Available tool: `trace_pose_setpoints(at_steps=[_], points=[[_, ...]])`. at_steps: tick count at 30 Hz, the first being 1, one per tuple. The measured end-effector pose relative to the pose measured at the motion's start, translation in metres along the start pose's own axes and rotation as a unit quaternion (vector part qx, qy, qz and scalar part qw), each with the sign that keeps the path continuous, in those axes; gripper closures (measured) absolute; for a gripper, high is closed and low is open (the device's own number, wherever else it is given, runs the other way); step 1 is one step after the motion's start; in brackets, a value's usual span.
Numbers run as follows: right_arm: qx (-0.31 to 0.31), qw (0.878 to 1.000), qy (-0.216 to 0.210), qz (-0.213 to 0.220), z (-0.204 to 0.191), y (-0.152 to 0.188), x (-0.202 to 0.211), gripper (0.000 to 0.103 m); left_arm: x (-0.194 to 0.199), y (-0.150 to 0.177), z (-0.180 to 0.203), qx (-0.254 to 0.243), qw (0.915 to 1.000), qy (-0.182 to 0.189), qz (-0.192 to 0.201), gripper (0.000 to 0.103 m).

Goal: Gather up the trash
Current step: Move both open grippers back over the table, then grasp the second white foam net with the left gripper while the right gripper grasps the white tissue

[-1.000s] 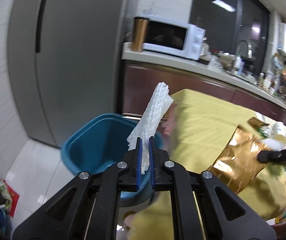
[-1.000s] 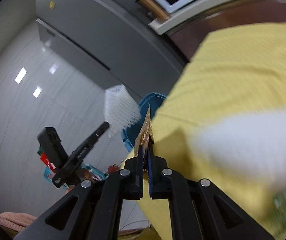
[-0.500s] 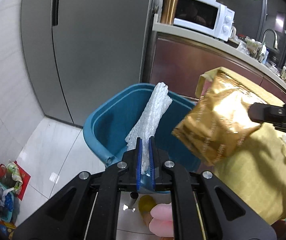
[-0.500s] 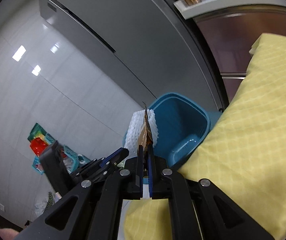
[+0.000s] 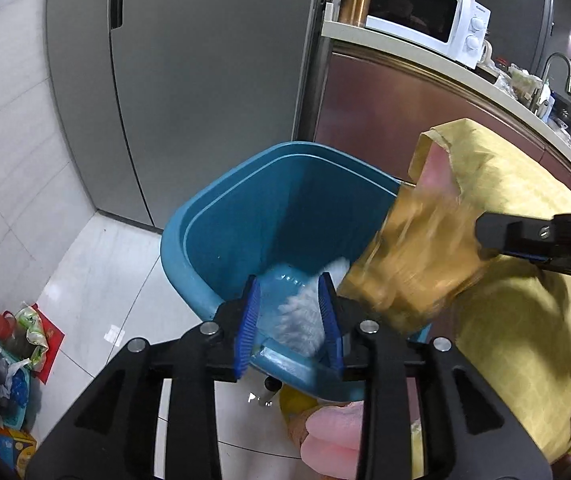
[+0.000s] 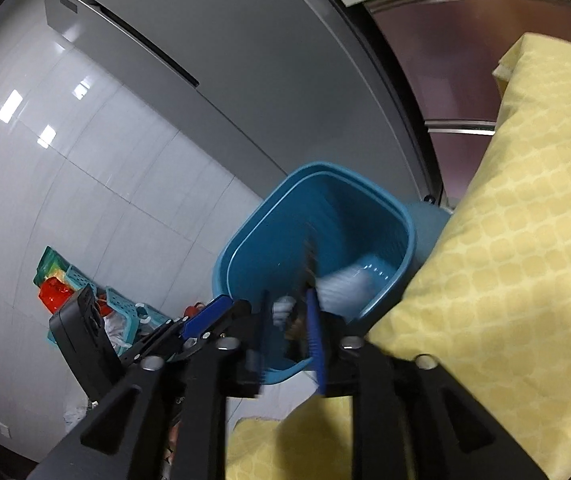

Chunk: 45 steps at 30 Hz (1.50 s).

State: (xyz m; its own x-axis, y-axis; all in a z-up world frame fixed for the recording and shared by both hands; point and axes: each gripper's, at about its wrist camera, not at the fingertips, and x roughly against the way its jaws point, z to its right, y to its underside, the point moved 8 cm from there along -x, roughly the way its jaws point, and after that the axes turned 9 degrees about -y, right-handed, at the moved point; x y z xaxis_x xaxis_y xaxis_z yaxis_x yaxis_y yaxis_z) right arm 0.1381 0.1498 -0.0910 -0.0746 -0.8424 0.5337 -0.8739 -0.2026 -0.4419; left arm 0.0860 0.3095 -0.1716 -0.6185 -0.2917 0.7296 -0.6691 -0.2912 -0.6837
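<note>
Both tools' jaws are opening over the blue bin point(image 5: 221, 220): left tool point(image 5: 289, 312) has let go of the white foam net point(image 5: 301, 320), now dropping in; right tool point(image 6: 287, 328) is letting the gold wrapper point(image 5: 413, 256) fall.

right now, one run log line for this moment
left tool opening, white foam net dropping | right tool opening, gold bag released | over blue bin

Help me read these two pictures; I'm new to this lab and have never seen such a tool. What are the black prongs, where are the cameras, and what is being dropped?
A person holds one two-finger gripper in each hand; a fisheye camera on each looks out along its fingers. In the left wrist view, the left gripper is opening above a blue bin, and white foam netting slips down between its blue pads. The right gripper comes in from the side, also opening, with a gold bag blurred beside it. The right wrist view shows that same bin next to a yellow tablecloth.
</note>
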Motion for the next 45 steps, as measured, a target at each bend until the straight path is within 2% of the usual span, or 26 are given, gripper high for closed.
trace_pose_setpoints(at_steps=[6, 11, 13, 17, 20, 27, 30, 35, 41, 45], points=[[0.012, 1.0, -0.005, 0.021, -0.005, 0.001, 0.027, 0.074, 0.019, -0.007, 0.008, 0.009, 0.9996, 0.007, 0.027, 0.067], [0.05, 0.998, -0.005, 0.042, -0.015, 0.008, 0.069, 0.072, 0.056, -0.013, 0.037, -0.013, 0.9962, 0.054, 0.067, 0.062], [0.068, 0.996, 0.001, 0.058, -0.018, 0.011, 0.094, 0.067, 0.073, -0.015, 0.054, -0.025, 0.9928, 0.083, 0.082, 0.057], [0.089, 0.991, 0.023, 0.094, -0.019, 0.018, 0.143, 0.066, 0.105, -0.01, 0.103, -0.058, 0.9801, 0.164, 0.095, 0.054], [0.089, 0.987, 0.049, 0.128, -0.01, 0.027, 0.184, 0.064, 0.126, 0.001, 0.144, -0.092, 0.9666, 0.218, 0.097, 0.053], [0.019, 0.974, 0.107, 0.2, 0.044, 0.064, 0.269, 0.064, 0.162, 0.037, 0.234, -0.181, 0.9334, 0.293, 0.099, 0.048], [-0.024, 0.964, 0.135, 0.228, 0.073, 0.084, 0.304, 0.062, 0.168, 0.049, 0.261, -0.214, 0.9219, 0.307, 0.101, 0.046], [-0.071, 0.951, 0.165, 0.253, 0.102, 0.118, 0.334, 0.059, 0.17, 0.062, 0.288, -0.253, 0.9122, 0.306, 0.103, 0.043], [-0.117, 0.945, 0.168, 0.254, 0.124, 0.142, 0.332, 0.056, 0.173, 0.07, 0.299, -0.303, 0.901, 0.283, 0.126, 0.036], [-0.13, 0.946, 0.165, 0.247, 0.13, 0.15, 0.325, 0.054, 0.167, 0.071, 0.308, -0.332, 0.8959, 0.265, 0.13, 0.035]])
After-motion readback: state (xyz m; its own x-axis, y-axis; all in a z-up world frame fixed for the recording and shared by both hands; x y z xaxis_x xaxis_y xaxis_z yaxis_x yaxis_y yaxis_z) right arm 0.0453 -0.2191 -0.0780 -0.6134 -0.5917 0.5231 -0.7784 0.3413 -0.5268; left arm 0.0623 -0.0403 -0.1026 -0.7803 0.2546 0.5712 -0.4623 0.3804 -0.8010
